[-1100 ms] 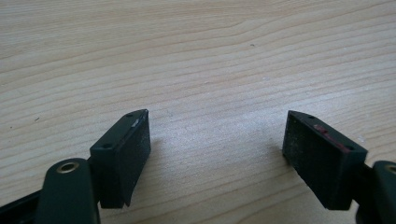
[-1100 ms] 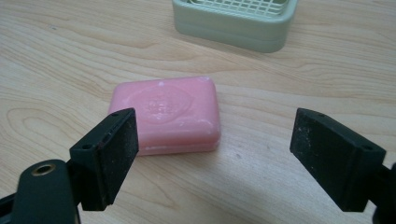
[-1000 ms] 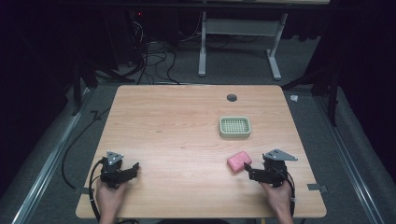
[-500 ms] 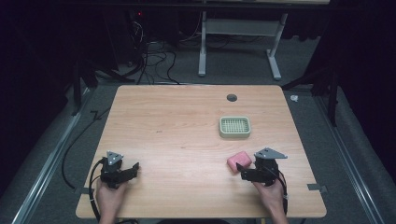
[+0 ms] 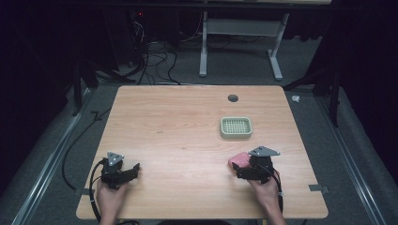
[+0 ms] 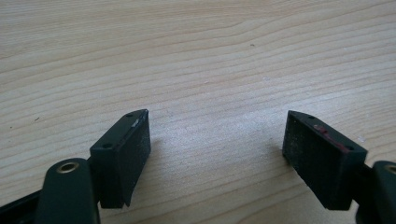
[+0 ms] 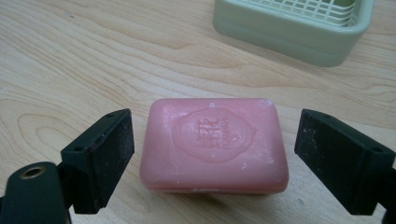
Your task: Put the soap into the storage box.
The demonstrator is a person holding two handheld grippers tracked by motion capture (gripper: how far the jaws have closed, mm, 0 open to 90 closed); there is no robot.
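A pink bar of soap (image 7: 214, 144) with an embossed stamp lies flat on the wooden table (image 5: 187, 136). My right gripper (image 7: 219, 140) is open, one jaw on each side of the bar, neither touching it. From above, the soap (image 5: 237, 161) sits just up and left of the right gripper (image 5: 241, 169), near the table's front right. A pale green soap dish (image 5: 236, 127) with a slotted grid stands beyond it; its near wall (image 7: 289, 39) shows behind the bar. My left gripper (image 5: 132, 171) rests at the front left, open (image 6: 217, 140) over bare wood.
A round cable hole (image 5: 233, 98) sits near the table's far edge. A white desk frame (image 5: 239, 42) and loose cables (image 5: 150, 61) lie on the floor beyond. The middle of the table is bare wood.
The right gripper has slid left toward the soap, and its jaws now flank the bar. The left gripper and the dish have stayed put.
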